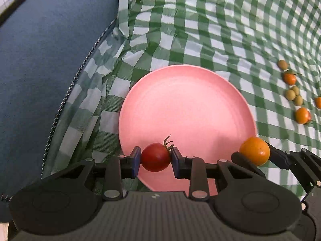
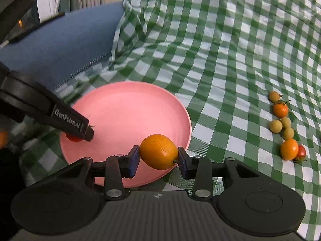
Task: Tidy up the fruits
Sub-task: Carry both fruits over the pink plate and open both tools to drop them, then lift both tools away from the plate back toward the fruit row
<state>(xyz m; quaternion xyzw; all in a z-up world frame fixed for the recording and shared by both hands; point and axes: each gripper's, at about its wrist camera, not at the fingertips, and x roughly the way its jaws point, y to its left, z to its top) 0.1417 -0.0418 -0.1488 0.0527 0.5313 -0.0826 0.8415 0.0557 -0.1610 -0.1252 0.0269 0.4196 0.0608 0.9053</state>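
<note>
The tomato (image 1: 155,157) sits pinched in the left tongs (image 1: 155,158), low over the near edge of the plate (image 1: 186,104). The kumquat (image 2: 158,151) is clamped end to end in the right tongs (image 2: 158,156), its long axis running across the jaws, over the plate's near right rim. Both tongs are closed down to the width of their fruit. The plate lies ahead of and below both, so each drop looks short; the left seems further in over it. The loose fruit (image 2: 284,128) lies well right of the plate on the checked cloth (image 2: 230,50).
</note>
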